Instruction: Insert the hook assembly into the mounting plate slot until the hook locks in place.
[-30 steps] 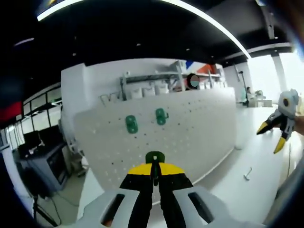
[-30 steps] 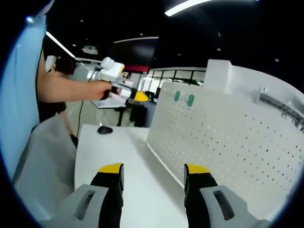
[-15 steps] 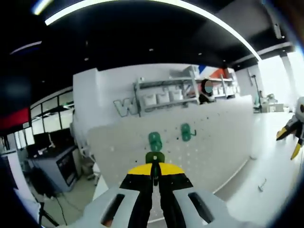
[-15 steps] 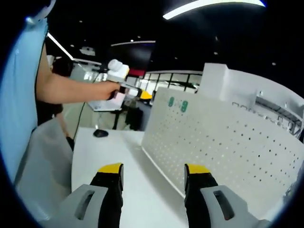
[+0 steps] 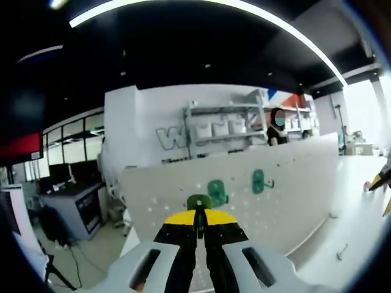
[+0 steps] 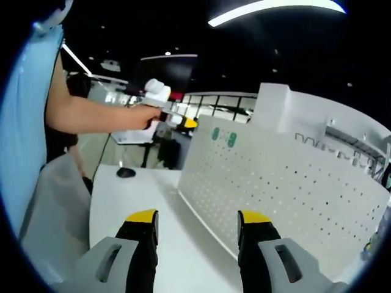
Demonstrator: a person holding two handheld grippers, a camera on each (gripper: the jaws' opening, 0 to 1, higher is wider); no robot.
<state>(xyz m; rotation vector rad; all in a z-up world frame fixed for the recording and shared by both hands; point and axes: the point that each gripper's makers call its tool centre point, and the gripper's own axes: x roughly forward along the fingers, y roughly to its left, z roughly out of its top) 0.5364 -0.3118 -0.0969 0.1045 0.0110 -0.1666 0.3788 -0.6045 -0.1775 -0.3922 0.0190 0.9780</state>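
In the left gripper view my left gripper (image 5: 200, 221) is shut on a green hook assembly (image 5: 198, 203), whose round top sticks up above the yellow tips. It is held in front of the white pegboard mounting plate (image 5: 287, 189), just below the plate's upper left part. Two green hooks (image 5: 216, 191) (image 5: 259, 180) hang on that plate. In the right gripper view my right gripper (image 6: 198, 221) stands open over the white table (image 6: 140, 207) with nothing between its fingers. The pegboard (image 6: 287, 195) runs along its right, with the two green hooks (image 6: 223, 137) at its far end. The left gripper (image 6: 183, 122) is held up there by a person's arm.
A small metal hook (image 5: 342, 251) lies on the table at the right of the left gripper view. A black mouse-like object (image 6: 125, 173) sits at the table's far end. A person in a light blue shirt (image 6: 27, 122) stands left. Shelves (image 5: 226, 125) stand behind the board.
The left gripper has risen and swung left with the green hook in it, so the board and its two hooks sit lower and further right. The right gripper stays open, almost still.
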